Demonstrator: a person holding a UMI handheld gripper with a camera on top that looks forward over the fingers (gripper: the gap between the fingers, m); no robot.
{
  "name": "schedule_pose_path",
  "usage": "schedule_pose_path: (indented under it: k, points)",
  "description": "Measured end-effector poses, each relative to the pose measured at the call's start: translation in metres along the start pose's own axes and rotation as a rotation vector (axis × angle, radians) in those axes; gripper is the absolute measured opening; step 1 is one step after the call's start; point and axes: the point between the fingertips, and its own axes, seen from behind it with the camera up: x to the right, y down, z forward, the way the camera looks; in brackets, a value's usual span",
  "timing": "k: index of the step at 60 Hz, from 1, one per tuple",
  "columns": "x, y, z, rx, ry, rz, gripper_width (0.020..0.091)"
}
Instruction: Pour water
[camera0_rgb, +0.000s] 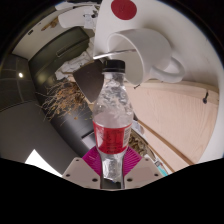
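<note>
Gripper (112, 172) jaws sitting narrow, pink pads clamping the base of a clear bottle (113, 115) with a red label, cap apparently on. Bottle standing upright between the fingers, lifted over the wooden tabletop (180, 115). White mug (145, 50) just beyond it. Judging: carry step; next needs tipping the bottle neck over the mug.

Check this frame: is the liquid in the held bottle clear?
No, the bottle gripped between the gripper fingers holds red liquid in its lower half, with a white mug beyond it.
</note>
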Motion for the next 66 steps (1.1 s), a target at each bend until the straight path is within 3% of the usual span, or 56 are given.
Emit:
schedule_pose_path:
  k: [19,30,43,52,66]
  points:
    - [-0.049,0.033,-0.009,-0.113,0.047,-0.532,0.0222]
    - [-0.129,0.012,-0.024,-0.03,0.032,-1.107,0.0223]
    - [-0.192,-0.072,-0.069,0.18,0.151,-1.675,0.0222]
    - [-0.175,-0.16,-0.094,0.311,0.355,-1.917,0.0223]
    - [-0.102,-0.253,-0.097,0.281,0.595,-2.035,0.0224]
